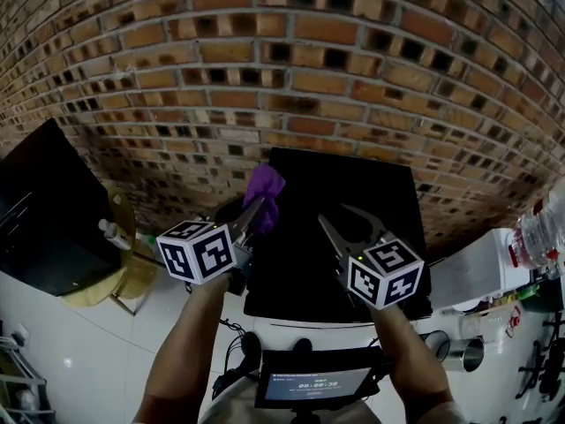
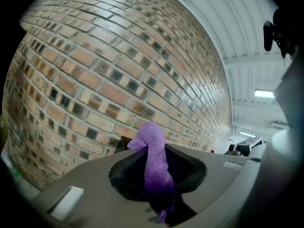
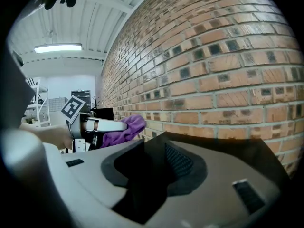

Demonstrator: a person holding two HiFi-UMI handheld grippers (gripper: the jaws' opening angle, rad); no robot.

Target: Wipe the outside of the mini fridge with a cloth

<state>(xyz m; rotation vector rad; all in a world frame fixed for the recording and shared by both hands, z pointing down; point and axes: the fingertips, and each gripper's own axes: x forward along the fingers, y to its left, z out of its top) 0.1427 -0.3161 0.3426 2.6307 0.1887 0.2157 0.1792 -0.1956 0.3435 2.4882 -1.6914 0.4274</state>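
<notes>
The black mini fridge [image 1: 353, 184] stands against the brick wall, and I look down on its top. A purple cloth [image 1: 264, 191] hangs over the fridge's left top edge, pinched in my left gripper [image 1: 259, 205], which is shut on it. In the left gripper view the cloth [image 2: 154, 158] stands up between the jaws of the left gripper [image 2: 156, 177]. My right gripper [image 1: 354, 223] hovers over the fridge top, jaws apart and empty. In the right gripper view the right gripper [image 3: 156, 170] holds nothing, and the cloth [image 3: 125, 129] shows to its left.
A brick wall [image 1: 291, 69] runs behind the fridge. A black cabinet [image 1: 44, 210] and a yellow stool [image 1: 124, 272] with a bottle stand to the left. A white table [image 1: 477, 272] with a plastic bottle [image 1: 540, 228] is at the right.
</notes>
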